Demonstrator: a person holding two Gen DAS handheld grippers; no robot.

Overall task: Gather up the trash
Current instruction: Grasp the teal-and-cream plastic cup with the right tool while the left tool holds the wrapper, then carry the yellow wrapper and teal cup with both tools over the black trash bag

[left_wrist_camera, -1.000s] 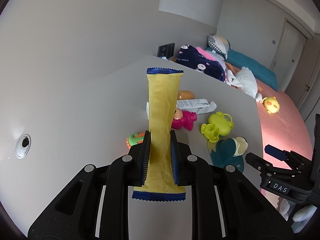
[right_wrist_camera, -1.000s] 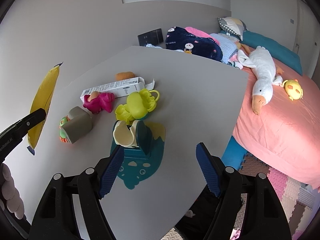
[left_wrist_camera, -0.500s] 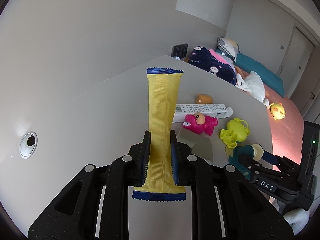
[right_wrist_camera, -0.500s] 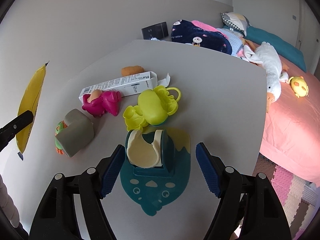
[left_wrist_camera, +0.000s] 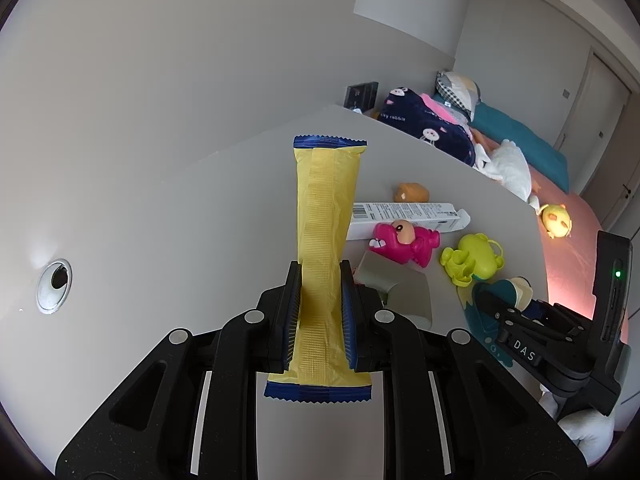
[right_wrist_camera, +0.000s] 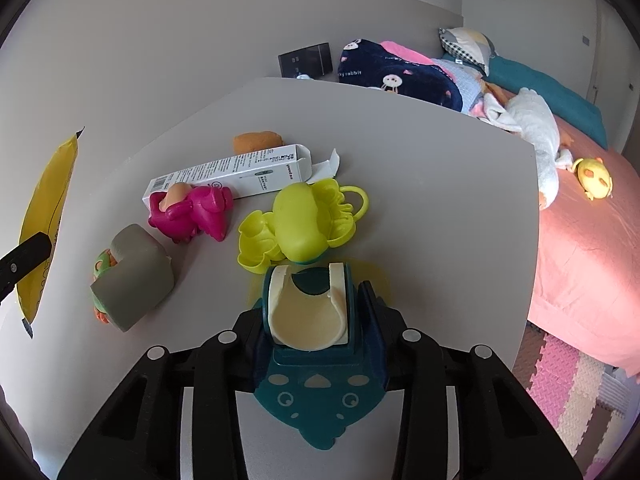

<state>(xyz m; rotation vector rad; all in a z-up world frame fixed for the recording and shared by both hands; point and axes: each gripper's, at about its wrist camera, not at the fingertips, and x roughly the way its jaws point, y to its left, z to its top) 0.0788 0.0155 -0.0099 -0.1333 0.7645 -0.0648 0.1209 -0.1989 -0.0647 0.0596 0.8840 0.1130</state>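
So, left wrist view: left tool (left_wrist_camera: 320,320) clamped on yellow wrapper (left_wrist_camera: 325,248), upright above grey tabletop (left_wrist_camera: 224,216), white carton (left_wrist_camera: 404,216) lying behind. Right wrist view: right tool (right_wrist_camera: 310,320) closing, teal toy (right_wrist_camera: 312,360) between pads, pads look touching; yellow wrapper at far left.

grey table (right_wrist_camera: 440,208) bears white box (right_wrist_camera: 228,174), scattered toys (right_wrist_camera: 296,224).

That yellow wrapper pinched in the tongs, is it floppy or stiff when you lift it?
The yellow wrapper probably holds some stiffness: it stands upright above the left tongs without drooping. It looks light, being thin crimped film. Where the pads squeeze it, it narrows, so it likely crumples easily.
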